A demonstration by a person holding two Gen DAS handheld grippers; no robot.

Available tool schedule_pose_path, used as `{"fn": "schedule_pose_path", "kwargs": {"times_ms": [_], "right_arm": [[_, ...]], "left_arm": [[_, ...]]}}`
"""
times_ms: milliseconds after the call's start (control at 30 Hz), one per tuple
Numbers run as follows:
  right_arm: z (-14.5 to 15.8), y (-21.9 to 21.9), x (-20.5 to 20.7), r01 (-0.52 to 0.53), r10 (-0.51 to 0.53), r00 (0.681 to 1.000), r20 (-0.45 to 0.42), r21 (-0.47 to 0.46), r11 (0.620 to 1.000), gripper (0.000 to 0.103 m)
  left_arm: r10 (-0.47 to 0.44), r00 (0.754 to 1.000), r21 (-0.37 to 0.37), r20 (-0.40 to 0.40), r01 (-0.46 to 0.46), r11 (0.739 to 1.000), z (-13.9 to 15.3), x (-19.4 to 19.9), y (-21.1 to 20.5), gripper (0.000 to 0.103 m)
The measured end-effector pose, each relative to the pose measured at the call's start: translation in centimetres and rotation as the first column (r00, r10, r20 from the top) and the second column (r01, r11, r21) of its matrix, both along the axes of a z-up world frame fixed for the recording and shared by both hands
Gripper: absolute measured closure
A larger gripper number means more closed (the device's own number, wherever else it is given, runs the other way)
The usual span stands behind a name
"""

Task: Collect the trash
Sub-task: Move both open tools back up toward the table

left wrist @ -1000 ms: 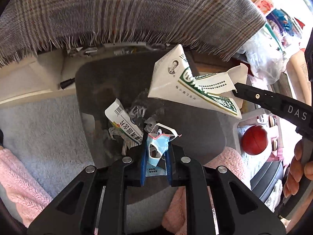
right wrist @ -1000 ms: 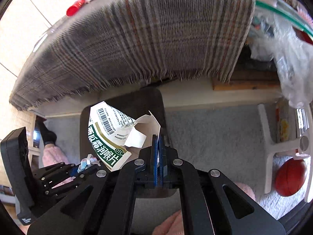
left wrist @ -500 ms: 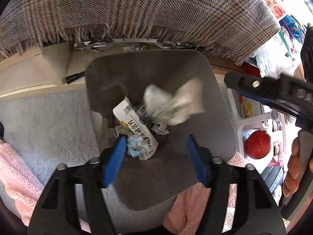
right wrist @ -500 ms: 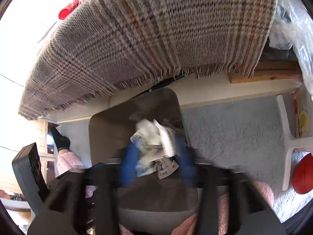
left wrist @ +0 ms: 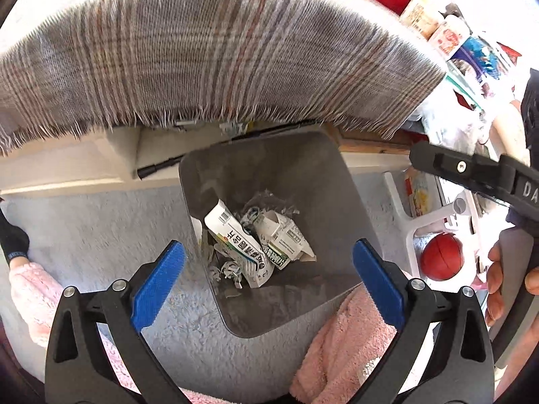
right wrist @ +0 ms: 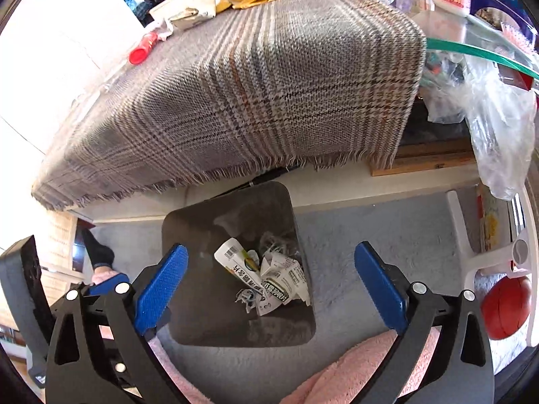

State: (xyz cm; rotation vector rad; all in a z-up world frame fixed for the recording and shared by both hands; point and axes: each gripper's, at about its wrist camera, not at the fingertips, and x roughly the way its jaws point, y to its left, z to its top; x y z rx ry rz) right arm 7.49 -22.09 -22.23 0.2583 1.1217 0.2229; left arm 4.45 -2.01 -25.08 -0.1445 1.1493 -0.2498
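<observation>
Grey carpet [right wrist: 387,235], plaid cloth [right wrist: 252,94] draped over table edge above. Grey bin [left wrist: 320,181] stands on carpet below cloth fringe. Trash inside bin: two white cartons [left wrist: 235,245] plus paper scraps, at bottom. L gripper [left wrist: 267,286] & R gripper [right wrist: 269,289] above bin; jaws just opened, wide apart, nothing between.

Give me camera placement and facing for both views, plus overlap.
Left wrist: sits on the left gripper, looks steeply down into the bin; shows its open blue fingers, the right gripper's arm and a hand.
Right wrist: sits on the right gripper, faces down at the bin; shows its open fingers and the left gripper.
Shared: bin, cartons, plaid cloth, red ball.
</observation>
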Motion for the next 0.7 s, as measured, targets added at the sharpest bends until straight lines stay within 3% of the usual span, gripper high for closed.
{"fn": "schedule_pose_path", "kwargs": {"times_ms": [400, 700], "right_arm": [[3.8, -0.6, 0.4, 0.022, -0.024, 0.999, 0.045, 0.056, 0.998, 0.004], [7.2, 2.4, 6.6, -0.027, 0.020, 0.995, 0.096, 0.068, 0.997, 0.003]], "left_arm": [[0.067, 0.986, 0.006, 0.152, -0.069, 0.998, 6.9, 1.6, 3.8, 0.008], [0.186, 0.954, 0.032, 0.235, -0.199, 0.980, 11.2, 7.8, 9.3, 0.008]]}}
